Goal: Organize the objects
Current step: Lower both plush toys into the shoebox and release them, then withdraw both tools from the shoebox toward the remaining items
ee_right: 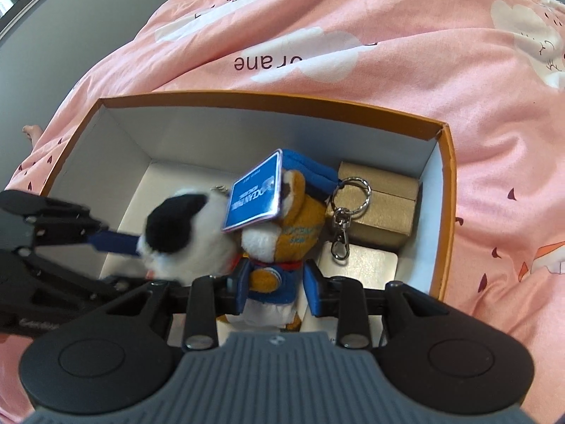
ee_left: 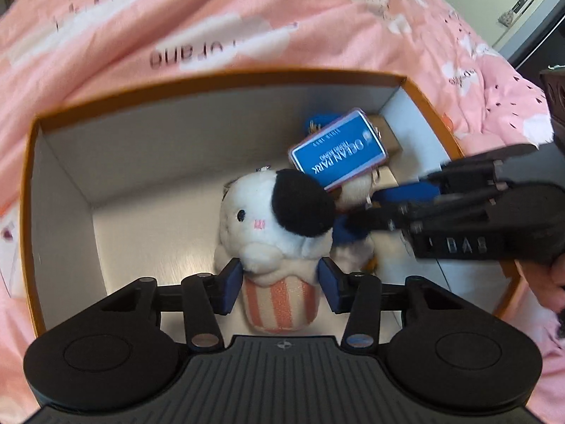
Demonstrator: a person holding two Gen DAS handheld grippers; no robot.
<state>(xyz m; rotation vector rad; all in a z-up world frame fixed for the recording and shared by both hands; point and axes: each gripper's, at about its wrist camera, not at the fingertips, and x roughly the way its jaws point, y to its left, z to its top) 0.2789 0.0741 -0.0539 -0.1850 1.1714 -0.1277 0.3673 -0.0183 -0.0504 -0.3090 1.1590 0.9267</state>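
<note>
Pink duvet [ee_right: 388, 35] w/ cloud print lies under everything; its soft surface is prob. why the toys go in a rigid box. Orange-rimmed box [ee_right: 445, 190], white inside, sits open on it, taking the items.

Left gripper [ee_left: 280, 284] is inside the box w/ pads either side of the black-and-white plush [ee_left: 268, 219], by its striped cup base. Pads look just apart from the fabric, so jaws spread, not clamped. Plush sits on the box floor, near side.

Right gripper [ee_right: 277, 288] straddles the orange plush keychain [ee_right: 282, 247], right of the first toy; jaws apart, narrow gaps show both sides.

Blue Ocean Park tag [ee_right: 254, 198] hides that toy's face. Gold box [ee_right: 385, 208] sits at the far right corner, key ring [ee_right: 351, 194] resting over it. Flat pale item under the clasp: can't tell what.
</note>
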